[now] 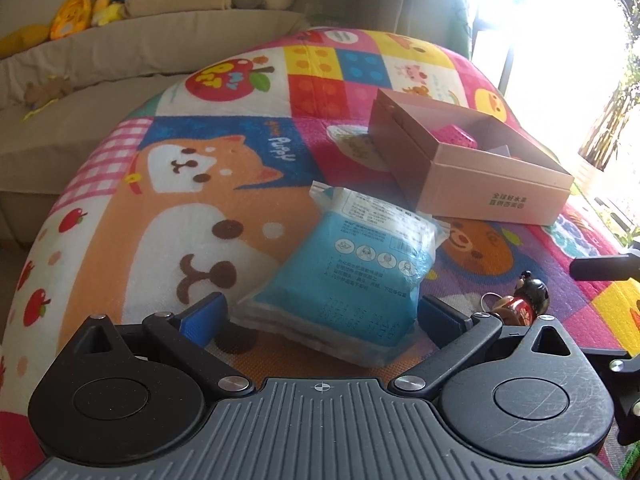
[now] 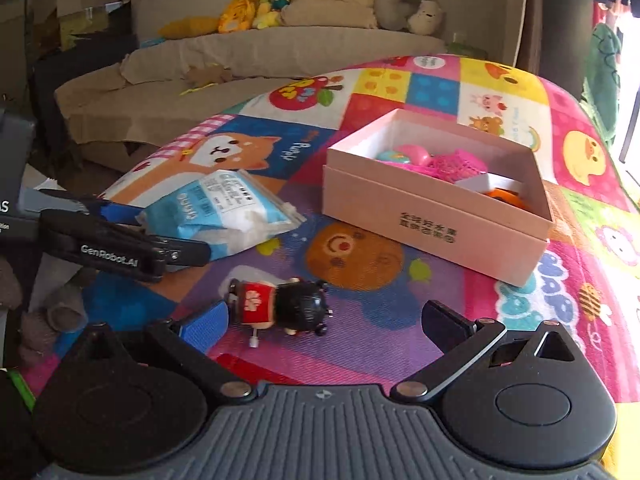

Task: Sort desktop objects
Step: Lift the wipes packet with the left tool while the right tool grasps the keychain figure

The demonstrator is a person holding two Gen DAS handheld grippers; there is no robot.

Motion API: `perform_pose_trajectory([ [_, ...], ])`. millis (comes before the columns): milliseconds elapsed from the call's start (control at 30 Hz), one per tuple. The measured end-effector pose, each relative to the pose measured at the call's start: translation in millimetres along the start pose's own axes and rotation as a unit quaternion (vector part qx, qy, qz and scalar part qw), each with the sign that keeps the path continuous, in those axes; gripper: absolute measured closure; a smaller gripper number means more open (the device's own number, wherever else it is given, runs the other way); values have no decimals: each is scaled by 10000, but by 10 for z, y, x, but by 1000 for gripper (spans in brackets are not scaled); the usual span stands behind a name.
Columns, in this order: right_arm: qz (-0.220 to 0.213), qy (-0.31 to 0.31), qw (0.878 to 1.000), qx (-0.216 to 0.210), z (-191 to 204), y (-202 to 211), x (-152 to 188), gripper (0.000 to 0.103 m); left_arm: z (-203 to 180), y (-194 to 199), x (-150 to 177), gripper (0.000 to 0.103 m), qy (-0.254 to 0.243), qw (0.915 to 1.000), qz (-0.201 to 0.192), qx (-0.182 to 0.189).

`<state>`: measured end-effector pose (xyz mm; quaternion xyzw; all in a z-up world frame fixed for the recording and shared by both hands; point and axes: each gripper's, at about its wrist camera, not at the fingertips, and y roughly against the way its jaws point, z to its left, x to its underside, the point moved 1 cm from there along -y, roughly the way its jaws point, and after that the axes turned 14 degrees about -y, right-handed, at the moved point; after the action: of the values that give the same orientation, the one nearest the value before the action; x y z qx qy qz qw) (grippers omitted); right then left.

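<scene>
**Two items left outside the box**

Blue-padded left claw stands wide apart around the near end of the mask packet, not yet clamped. Right claw, likewise spread and empty, hovers by the wind-up doll lying on the play mat. Several toys already sit inside the pink box; packet and doll seemingly remain.
</scene>
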<state>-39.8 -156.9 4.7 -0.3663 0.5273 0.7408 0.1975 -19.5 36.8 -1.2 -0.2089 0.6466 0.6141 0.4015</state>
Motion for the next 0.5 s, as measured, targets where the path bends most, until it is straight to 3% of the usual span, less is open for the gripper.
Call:
perform_pose_trajectory([
  [67, 104, 105, 9999, -69, 89, -91, 10, 13, 3, 0, 0, 0, 1, 10000, -2, 1],
  [200, 299, 76, 9995, -69, 138, -267, 4, 27, 9, 2, -2, 0, 33, 10000, -18, 18],
  [233, 333, 51, 9994, -52, 130, -293, 2, 36, 8, 5, -3, 0, 36, 10000, -26, 21],
  [400, 216, 31, 9998, -26, 79, -227, -12, 38, -25, 9, -50, 0, -130, 9999, -74, 53],
  [500, 225, 83, 9997, 42, 48, -188, 10, 38, -131, -26, -143, 0, -652, 9977, -171, -107],
])
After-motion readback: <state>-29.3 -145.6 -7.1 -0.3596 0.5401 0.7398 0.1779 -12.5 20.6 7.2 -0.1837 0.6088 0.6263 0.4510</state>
